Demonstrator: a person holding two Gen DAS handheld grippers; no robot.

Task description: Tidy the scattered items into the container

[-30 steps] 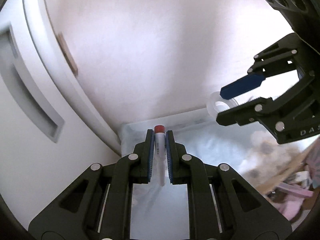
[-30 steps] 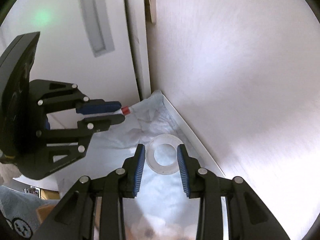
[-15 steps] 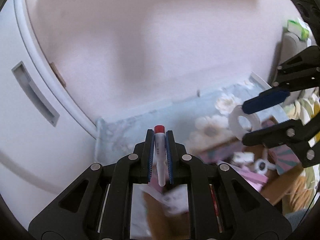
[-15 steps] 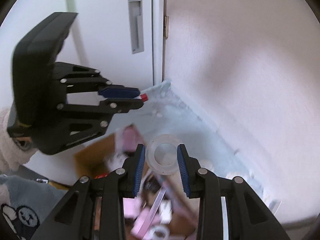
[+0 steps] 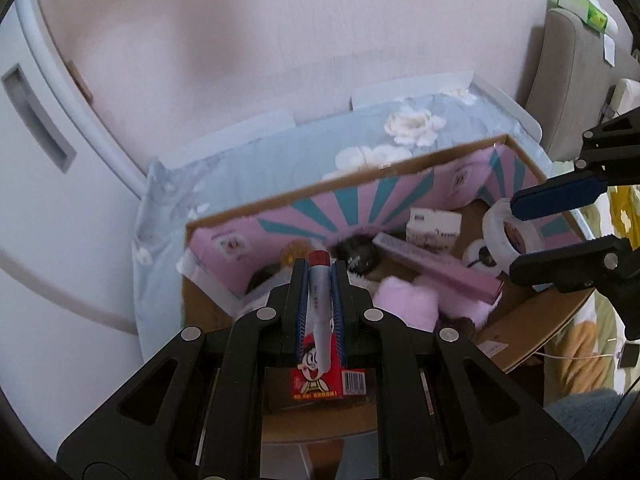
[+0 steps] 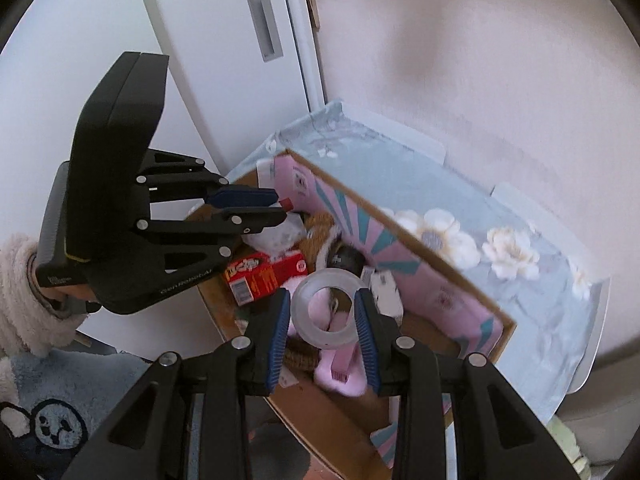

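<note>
My left gripper (image 5: 319, 280) is shut on a grey marker with a red cap (image 5: 319, 296) and holds it above the open cardboard box (image 5: 400, 172). The left gripper also shows in the right wrist view (image 6: 276, 208). My right gripper (image 6: 324, 312) is shut on a clear tape roll (image 6: 326, 312), over the box (image 6: 440, 268). The right gripper (image 5: 572, 220) and the roll (image 5: 504, 236) show in the left wrist view too. The box has pink and teal flaps and holds a red carton (image 5: 328, 380), a pink box (image 5: 436, 268), a white carton (image 5: 432, 228) and pink plush (image 5: 404, 304).
The box sits on a table with a blue floral cloth (image 5: 280, 156) against a pale wall. A white cabinet door (image 6: 240, 40) stands to the left. A grey chair back (image 5: 568, 80) is at the right. A blue rug (image 6: 48, 412) lies on the floor.
Both grippers have tilted down and moved over the box, which now fills the lower views. The marker and the tape roll stay held.
</note>
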